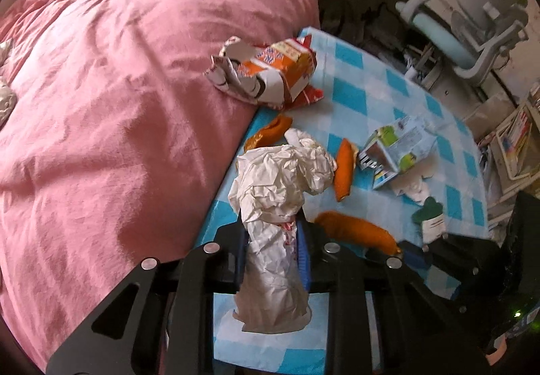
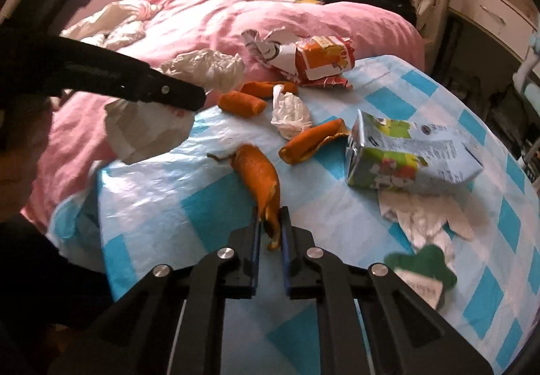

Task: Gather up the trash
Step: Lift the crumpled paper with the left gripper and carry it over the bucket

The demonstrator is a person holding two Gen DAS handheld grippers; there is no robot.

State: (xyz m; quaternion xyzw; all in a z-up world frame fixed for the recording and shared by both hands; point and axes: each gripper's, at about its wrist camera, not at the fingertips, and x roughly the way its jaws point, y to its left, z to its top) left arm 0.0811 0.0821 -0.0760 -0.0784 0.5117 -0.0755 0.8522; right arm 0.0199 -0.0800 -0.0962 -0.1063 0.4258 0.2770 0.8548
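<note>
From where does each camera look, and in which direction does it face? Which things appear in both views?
Left wrist: sits on the left hand-held gripper, looking down over the checked cloth beside a pink duvet; its fingers clamp crumpled white paper.
Right wrist: sits on the right hand-held gripper, facing the same cloth; its fingers pinch an orange peel; the left hand-held gripper enters from the left.
Shared: green-and-blue carton, orange-and-white carton, the held paper.

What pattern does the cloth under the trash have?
The cloth has light and darker blue checks, clearest in the right wrist view.
</note>
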